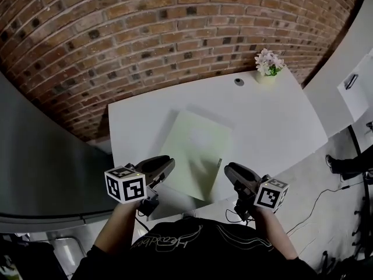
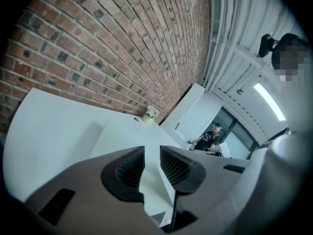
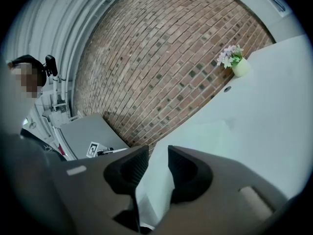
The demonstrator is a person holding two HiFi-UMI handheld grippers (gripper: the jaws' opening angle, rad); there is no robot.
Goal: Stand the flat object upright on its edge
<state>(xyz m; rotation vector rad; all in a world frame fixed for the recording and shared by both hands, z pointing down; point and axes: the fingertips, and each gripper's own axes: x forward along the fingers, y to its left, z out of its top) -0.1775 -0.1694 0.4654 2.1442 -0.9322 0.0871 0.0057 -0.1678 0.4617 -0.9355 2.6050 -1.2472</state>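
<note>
Jaws first: left gripper (image 1: 169, 163) at lower left of the head view shows a narrow gap with nothing in it. Right gripper (image 1: 228, 171) at lower right is the same, slightly apart and empty. Both sit near the board's near end, not touching it.

Board (image 1: 195, 147) lies flat mid-frame on the white surface (image 1: 280, 115), its near end close to the front edge. It's pale green, rectangular and thin, with a matte face and straight edges. Book or rigid sheet, can't tell.

My read: light and fairly stiff, may flex if lifted by one corner. Smooth face on a smooth top, so it'll likely slide. Pinch the two long side edges, one gripper each, then tip it up.

Beyond: a small round grommet (image 1: 239, 81), a flower pot (image 1: 267, 69) at the far corner, and a rough brick wall (image 1: 145, 28) behind.
</note>
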